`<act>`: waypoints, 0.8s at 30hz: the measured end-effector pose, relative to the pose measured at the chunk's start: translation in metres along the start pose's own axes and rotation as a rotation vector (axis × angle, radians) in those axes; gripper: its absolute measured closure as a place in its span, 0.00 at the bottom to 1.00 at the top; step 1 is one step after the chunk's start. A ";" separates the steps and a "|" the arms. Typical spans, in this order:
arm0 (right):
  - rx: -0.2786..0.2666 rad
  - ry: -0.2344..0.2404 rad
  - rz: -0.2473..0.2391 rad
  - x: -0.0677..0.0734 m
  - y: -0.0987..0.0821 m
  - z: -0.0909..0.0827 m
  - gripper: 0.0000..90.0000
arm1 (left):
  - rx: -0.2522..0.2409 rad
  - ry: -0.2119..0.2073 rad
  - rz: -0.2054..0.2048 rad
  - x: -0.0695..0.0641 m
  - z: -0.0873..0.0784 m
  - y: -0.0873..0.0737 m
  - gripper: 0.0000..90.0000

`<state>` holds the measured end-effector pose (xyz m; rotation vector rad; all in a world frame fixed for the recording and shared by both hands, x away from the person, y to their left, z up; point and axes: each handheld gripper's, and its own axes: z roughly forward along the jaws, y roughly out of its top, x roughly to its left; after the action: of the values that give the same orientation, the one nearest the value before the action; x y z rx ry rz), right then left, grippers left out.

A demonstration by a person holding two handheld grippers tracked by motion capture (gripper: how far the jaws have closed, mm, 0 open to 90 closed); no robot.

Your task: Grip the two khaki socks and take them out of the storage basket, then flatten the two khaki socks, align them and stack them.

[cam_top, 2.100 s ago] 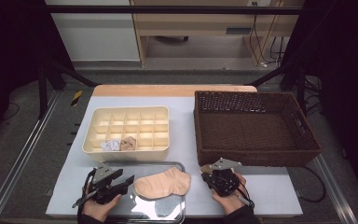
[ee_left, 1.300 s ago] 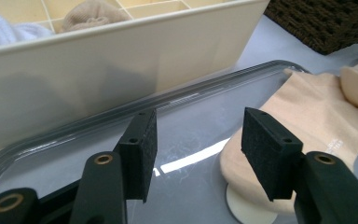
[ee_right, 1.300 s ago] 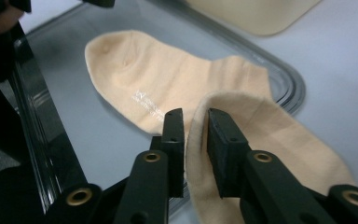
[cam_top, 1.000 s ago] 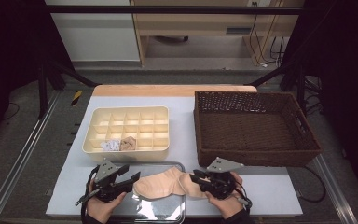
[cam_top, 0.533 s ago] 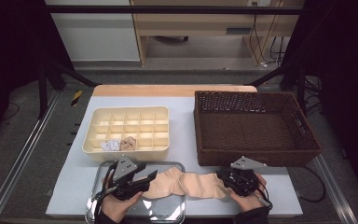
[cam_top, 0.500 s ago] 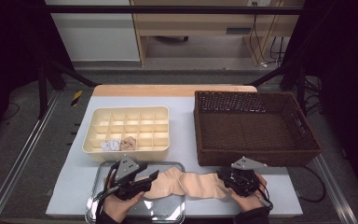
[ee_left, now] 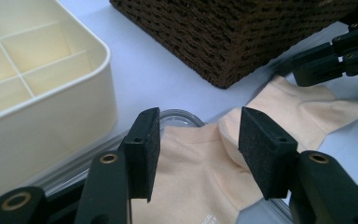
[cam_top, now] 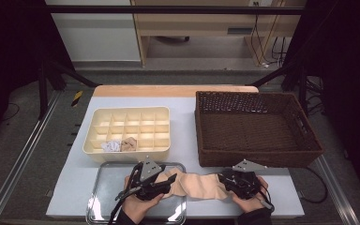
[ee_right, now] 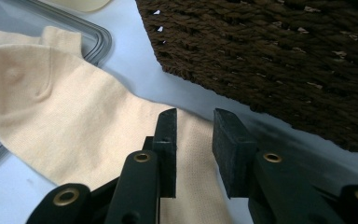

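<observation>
I've drawn the sock (cam_top: 194, 183) off the tray (cam_top: 104, 197) along the worktop's near edge; left gripper (ee_left: 196, 149) fingers apart, right gripper's (ee_right: 195, 147) just opening, letting go.

Lab test bench, aluminium rails (cam_top: 18, 154), dark curtains (cam_top: 9, 56), cables (cam_top: 267, 42)

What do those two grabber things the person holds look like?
Both are black. The left gripper and right gripper each carry a grey three-cornered plate on top. Each has two flat, blocky black fingers on arms with brass-coloured rivets. A black cable trails from each. Dark sleeves show at the wrists.
</observation>
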<state>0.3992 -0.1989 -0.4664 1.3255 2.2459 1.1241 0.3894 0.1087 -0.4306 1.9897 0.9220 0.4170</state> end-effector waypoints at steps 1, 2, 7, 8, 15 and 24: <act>0.003 0.002 0.006 0.000 0.000 0.000 0.79 | 0.010 -0.003 0.008 -0.002 0.004 0.000 0.54; 0.006 0.001 0.004 0.000 -0.001 0.000 0.79 | 0.020 -0.005 0.016 -0.004 0.007 -0.001 0.55; 0.031 -0.001 0.013 0.000 -0.003 0.003 0.78 | 0.051 -0.010 0.050 -0.017 0.021 -0.004 0.60; 0.036 -0.002 0.008 0.000 -0.004 0.004 0.78 | 0.058 -0.008 0.059 -0.019 0.023 -0.005 0.60; 0.069 -0.013 0.004 0.000 -0.007 0.011 0.75 | 0.125 0.007 0.071 -0.020 0.034 -0.012 0.70; 0.083 -0.012 -0.007 0.004 -0.006 0.012 0.92 | 0.159 -0.031 0.033 -0.019 0.039 -0.019 0.94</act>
<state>0.4008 -0.1910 -0.4781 1.3509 2.3097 1.0289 0.3909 0.0786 -0.4671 2.1520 0.9287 0.3389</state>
